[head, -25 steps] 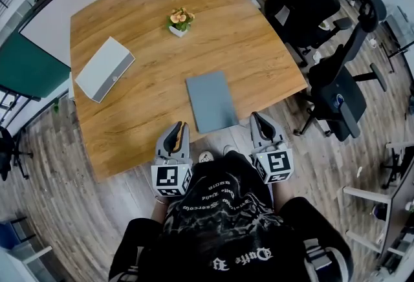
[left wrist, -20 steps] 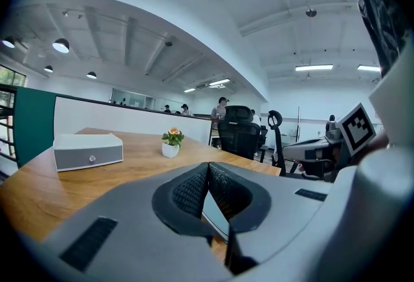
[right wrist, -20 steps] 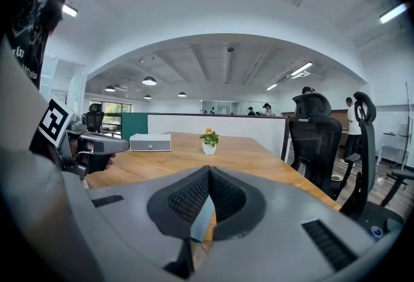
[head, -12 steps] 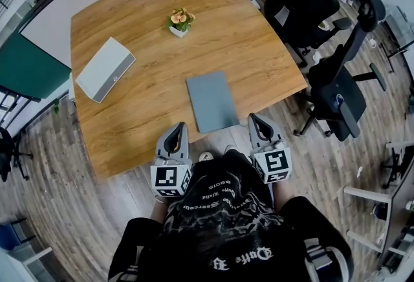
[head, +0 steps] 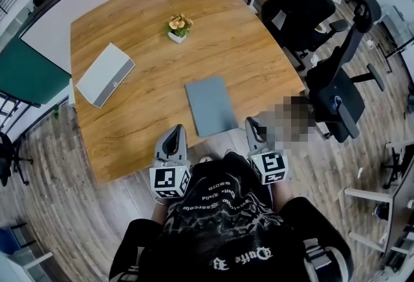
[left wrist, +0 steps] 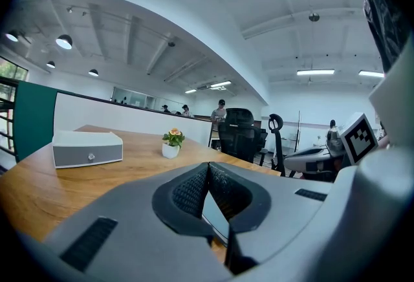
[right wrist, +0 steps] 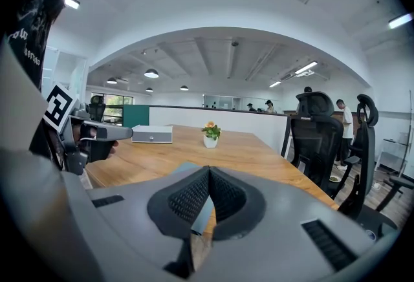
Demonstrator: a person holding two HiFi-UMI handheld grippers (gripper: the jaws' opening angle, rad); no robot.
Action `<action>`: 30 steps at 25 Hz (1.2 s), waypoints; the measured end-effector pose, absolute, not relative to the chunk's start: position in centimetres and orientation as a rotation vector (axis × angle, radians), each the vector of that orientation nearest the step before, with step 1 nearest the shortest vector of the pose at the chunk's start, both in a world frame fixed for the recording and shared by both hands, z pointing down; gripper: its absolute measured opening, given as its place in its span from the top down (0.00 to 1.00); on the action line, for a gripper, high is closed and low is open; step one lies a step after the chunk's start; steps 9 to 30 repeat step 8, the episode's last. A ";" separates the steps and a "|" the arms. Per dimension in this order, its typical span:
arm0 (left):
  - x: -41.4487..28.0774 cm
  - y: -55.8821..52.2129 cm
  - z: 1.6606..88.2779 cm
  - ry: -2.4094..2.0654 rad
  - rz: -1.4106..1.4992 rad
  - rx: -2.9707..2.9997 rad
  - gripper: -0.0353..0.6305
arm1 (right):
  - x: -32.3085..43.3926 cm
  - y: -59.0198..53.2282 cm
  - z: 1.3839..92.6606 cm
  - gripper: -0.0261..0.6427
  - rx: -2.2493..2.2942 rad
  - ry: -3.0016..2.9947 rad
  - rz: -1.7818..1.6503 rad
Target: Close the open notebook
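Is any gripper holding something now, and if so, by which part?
Nothing is held. The left gripper and the right gripper are both shut with nothing between the jaws; the gray notebook lies free on the table.

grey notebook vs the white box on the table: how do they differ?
Colour: the notebook is plain blue-grey; the white box has a white top and a grey front face.
Thickness: the notebook lies thin, flat and closed; the white box stands clearly taller.
Place: the notebook sits by the near edge of the table, the white box at its left edge.
Shared: both are rectangular and rest on the wood.
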State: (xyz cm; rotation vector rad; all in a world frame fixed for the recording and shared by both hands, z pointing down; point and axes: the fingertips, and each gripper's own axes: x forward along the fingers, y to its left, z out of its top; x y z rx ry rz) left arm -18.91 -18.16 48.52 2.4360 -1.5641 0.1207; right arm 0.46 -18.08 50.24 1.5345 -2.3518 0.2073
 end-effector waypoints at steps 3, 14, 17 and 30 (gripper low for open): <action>-19.1 -18.1 48.5 -1.569 0.114 2.435 0.91 | 0.4 -17.9 50.8 0.95 1.529 -2.341 0.212; -19.0 -17.8 48.5 -1.554 0.127 2.447 0.91 | -0.2 -17.5 50.7 0.95 1.509 -2.348 0.203; -19.0 -17.8 48.5 -1.554 0.127 2.447 0.91 | -0.2 -17.5 50.7 0.95 1.509 -2.348 0.203; -19.0 -17.8 48.5 -1.554 0.127 2.447 0.91 | -0.2 -17.5 50.7 0.95 1.509 -2.348 0.203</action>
